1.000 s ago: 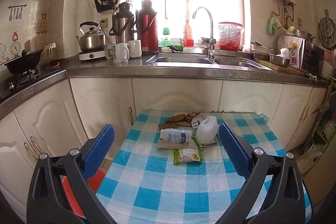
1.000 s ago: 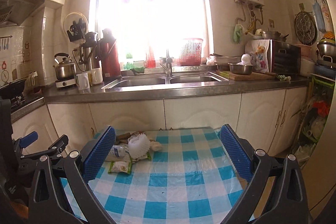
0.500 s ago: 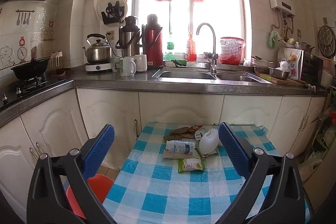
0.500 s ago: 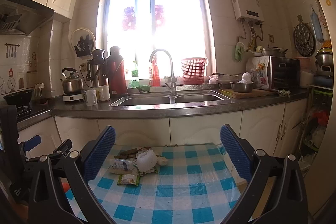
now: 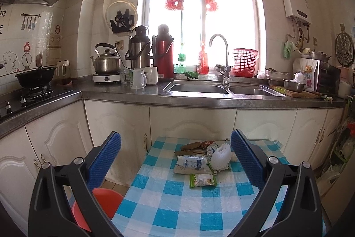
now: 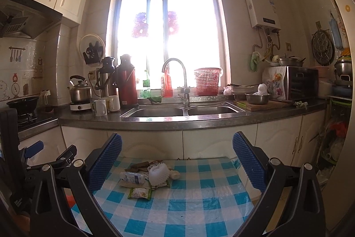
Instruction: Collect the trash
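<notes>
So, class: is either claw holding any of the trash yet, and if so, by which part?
Nothing is held. The left claw and right claw are both open and empty, and the trash pile lies untouched on the checked table.

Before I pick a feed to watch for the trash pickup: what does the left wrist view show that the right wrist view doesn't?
Only the left wrist view shows the red basin clearly, on the floor left of the table, framed by the open left gripper.

Only the right wrist view shows the left gripper's body from outside, at its left edge, plus the open right gripper.

Both show the checkered tablecloth with the trash pile: a green snack wrapper nearest, a white-and-blue packet and white foam netting behind it.
</notes>
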Motion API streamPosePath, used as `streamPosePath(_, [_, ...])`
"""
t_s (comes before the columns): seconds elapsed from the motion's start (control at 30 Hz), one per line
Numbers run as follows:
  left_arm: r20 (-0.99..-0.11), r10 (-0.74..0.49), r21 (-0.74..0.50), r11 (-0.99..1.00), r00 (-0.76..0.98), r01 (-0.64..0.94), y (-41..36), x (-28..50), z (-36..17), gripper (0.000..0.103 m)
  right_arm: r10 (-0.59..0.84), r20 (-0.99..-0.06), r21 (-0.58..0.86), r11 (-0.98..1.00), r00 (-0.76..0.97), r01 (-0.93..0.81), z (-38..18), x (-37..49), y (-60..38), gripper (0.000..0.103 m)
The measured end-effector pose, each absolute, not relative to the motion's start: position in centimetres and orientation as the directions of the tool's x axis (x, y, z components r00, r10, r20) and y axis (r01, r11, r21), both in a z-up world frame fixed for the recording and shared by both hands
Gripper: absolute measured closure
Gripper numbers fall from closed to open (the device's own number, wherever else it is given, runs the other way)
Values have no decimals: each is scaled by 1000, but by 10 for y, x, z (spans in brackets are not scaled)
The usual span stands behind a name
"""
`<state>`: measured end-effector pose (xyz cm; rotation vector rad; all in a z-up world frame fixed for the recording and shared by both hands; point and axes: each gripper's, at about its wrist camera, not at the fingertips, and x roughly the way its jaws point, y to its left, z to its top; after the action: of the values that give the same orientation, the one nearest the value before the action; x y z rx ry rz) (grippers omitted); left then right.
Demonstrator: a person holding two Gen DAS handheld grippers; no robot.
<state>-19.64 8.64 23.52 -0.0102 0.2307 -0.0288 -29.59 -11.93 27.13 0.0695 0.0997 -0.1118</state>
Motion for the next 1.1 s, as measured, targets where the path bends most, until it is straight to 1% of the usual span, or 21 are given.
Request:
streamPosePath(0.3, [-237,-41,-17,999,971,38,85,-193,233,3,-109,-113,76,990,988,118,273,-294,-123,4])
streamPosePath(0.5, [-271,-42,-7,999,962,41,82,-177,222,3,-92,-175,100,989,980,110,260,-274,-131,4])
streamPosePath(0.7, [-323,-47,-8,999,945,47,81,-156,201,3,-57,-272,130,987,961,95,234,-242,-139,4])
streamPosePath(0.87, [-365,-75,-27,997,928,70,87,-136,173,3,18,-386,188,980,922,60,201,-202,-144,4])
streamPosePath(0.93, [-406,-89,-38,996,910,81,92,-124,157,3,55,-428,211,977,902,40,186,-186,-147,4])
streamPosePath(1.03, [-481,-150,-77,989,864,129,99,-105,128,3,112,-494,250,968,862,17,158,-160,-153,4])
streamPosePath(1.1, [-527,-181,-99,984,831,152,103,-93,109,3,162,-536,300,954,829,8,138,-142,-160,4])
